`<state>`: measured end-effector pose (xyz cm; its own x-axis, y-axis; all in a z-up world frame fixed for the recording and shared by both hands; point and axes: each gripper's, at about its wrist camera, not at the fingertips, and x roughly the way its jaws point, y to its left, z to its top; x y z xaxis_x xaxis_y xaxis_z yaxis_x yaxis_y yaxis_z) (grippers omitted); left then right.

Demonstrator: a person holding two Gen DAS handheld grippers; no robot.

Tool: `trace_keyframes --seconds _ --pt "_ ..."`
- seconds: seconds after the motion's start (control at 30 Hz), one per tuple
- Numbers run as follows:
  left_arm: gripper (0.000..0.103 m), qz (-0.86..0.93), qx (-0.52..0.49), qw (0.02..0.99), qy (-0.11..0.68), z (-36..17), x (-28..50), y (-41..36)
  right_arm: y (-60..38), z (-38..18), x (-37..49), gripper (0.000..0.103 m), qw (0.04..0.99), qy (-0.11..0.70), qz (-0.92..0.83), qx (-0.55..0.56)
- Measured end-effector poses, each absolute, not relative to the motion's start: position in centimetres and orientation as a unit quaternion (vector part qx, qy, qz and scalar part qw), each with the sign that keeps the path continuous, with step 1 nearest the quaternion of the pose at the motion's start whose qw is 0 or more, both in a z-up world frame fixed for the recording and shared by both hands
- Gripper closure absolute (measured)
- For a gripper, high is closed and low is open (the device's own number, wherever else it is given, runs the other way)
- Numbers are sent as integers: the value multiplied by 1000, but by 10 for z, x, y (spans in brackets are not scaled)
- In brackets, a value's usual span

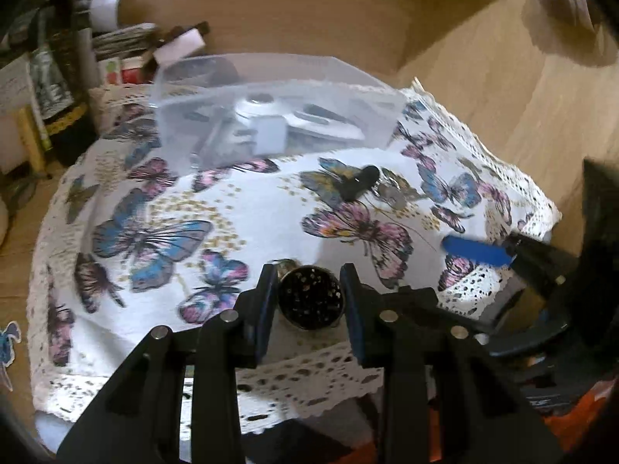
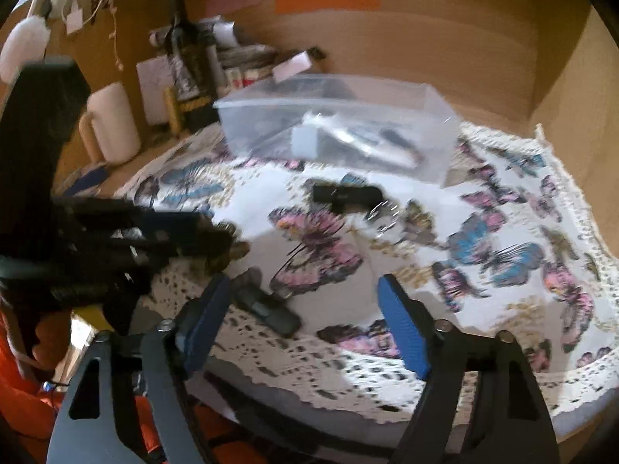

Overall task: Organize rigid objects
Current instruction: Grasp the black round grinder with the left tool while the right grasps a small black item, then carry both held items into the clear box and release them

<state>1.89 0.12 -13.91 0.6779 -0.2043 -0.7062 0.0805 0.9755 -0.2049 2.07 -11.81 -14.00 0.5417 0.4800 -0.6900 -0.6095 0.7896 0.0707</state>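
My left gripper point(image 1: 309, 282) is shut on a round metal tin with a dark speckled lid point(image 1: 311, 297), held just above the butterfly cloth point(image 1: 247, 208). It shows in the right wrist view point(image 2: 216, 255) at the left. My right gripper point(image 2: 305, 301) is open and empty over the cloth's near edge; a small black stick-shaped object point(image 2: 267, 305) lies by its left finger. A clear plastic box point(image 1: 271, 112), also in the right wrist view point(image 2: 340, 123), holds several items at the back. A black key fob with a ring point(image 1: 359, 185) point(image 2: 348, 195) lies mid-cloth.
A dark bottle point(image 2: 185, 58), a cream mug point(image 2: 112, 123), and stacked papers and small boxes point(image 1: 116, 46) stand at the back left. Wooden walls point(image 2: 425, 38) close in the back and right. The cloth's lace edge point(image 2: 348, 379) hangs over the front.
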Motion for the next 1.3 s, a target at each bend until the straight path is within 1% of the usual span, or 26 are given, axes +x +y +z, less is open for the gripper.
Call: trace_keyframes --seconds 0.03,0.07,0.13,0.17,0.2,0.23,0.43,0.6,0.97,1.3 --pt "70 -75 -80 914 391 -138 18 3 -115 -144 22 42 870 369 313 -92" --pt "70 -74 -80 914 390 -137 19 3 -113 -148 22 47 867 374 315 -95" --pt "70 -71 -82 916 387 -136 17 7 -110 -151 20 52 871 368 310 -103" --pt "70 -70 -83 916 386 -135 17 8 -109 -151 20 60 870 367 313 -106" --pt "70 -70 -84 916 385 -135 16 9 -108 -150 19 73 869 366 315 -107" --pt "70 -70 -84 917 385 -134 16 10 -108 -150 19 79 868 366 318 -106" --pt "70 -68 -83 920 376 -129 18 9 -108 -149 22 79 872 365 309 -105" --pt "70 -68 -78 928 359 -117 22 10 -112 -139 27 79 883 348 298 -100" --pt "70 -59 -67 944 317 -86 39 14 -123 -100 62 79 907 311 274 -70" --pt "70 -38 -50 959 278 -58 65 26 -120 -53 94 79 932 251 250 -78"
